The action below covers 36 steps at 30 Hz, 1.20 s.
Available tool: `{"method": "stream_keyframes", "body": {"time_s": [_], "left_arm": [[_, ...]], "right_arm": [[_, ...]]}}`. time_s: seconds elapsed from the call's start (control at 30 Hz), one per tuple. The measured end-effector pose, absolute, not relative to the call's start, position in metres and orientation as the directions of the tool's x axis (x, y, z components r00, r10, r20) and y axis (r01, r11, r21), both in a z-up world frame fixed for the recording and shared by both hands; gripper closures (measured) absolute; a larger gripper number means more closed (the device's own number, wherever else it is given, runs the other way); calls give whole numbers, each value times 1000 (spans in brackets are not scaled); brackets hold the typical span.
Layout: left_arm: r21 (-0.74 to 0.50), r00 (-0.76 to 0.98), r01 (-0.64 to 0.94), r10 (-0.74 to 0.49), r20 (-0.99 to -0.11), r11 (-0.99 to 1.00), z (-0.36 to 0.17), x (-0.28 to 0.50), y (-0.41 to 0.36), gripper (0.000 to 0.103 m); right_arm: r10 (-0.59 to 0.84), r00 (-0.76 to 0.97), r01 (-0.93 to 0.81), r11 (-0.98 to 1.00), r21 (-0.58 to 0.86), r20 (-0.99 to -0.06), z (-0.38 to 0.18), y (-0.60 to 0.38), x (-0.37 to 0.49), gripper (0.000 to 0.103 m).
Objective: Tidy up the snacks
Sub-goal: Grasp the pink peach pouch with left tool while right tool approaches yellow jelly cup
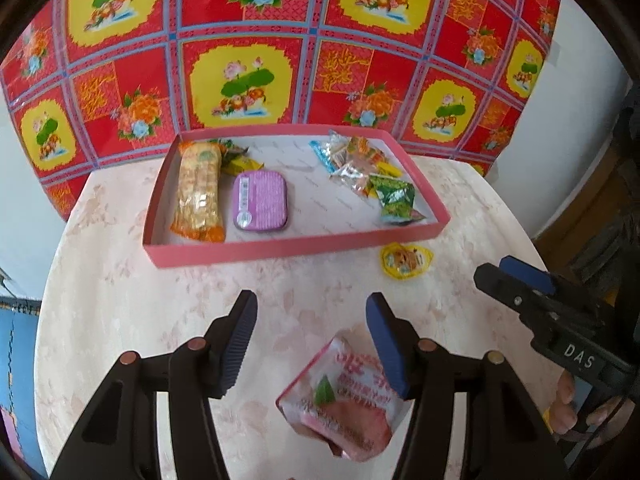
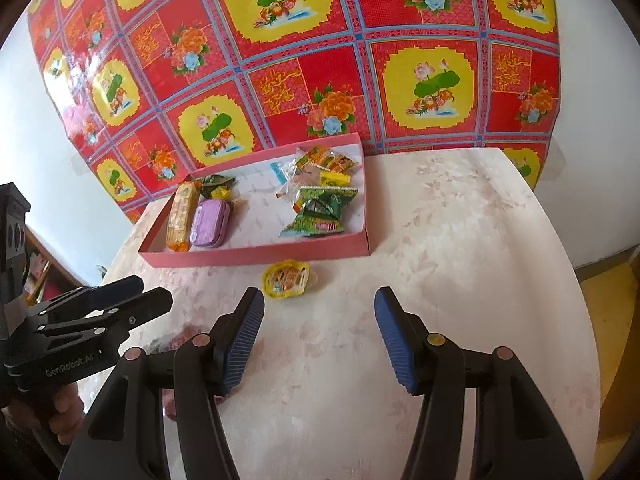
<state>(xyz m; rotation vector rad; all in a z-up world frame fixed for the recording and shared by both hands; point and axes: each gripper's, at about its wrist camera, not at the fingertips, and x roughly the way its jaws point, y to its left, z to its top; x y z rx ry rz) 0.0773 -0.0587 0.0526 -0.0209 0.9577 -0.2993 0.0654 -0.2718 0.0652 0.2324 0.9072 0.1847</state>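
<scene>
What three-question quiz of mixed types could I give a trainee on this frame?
1. True or false: the purple tin lies inside the pink tray.
2. Which snack lies on the table just outside the tray's front wall? A) green packet B) yellow jelly cup C) cracker sleeve
3. Fill in: both tools are ____.

Key:
1. True.
2. B, the yellow jelly cup.
3. Open: the left tool above the pink snack packet, and the right tool.
</scene>
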Motion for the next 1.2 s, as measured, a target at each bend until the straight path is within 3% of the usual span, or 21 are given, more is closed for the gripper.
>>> {"method": "stream_keyframes", "body": {"time_s": [0.43, 0.8, 1.2], "left_arm": [[-125, 510, 348, -299, -807, 929, 43, 43, -68, 17], [-46, 478, 429, -270, -836, 902, 25, 29, -87, 13], [-27, 457, 349, -195, -868, 937, 1, 45, -82, 15]], "right_arm": [[260, 591, -69, 959, 273, -763, 61, -269, 49, 44], [260, 594, -68, 959, 275, -761, 62, -270, 44, 44], [263, 582, -67, 959, 277, -770, 57, -269, 45, 44]]}}
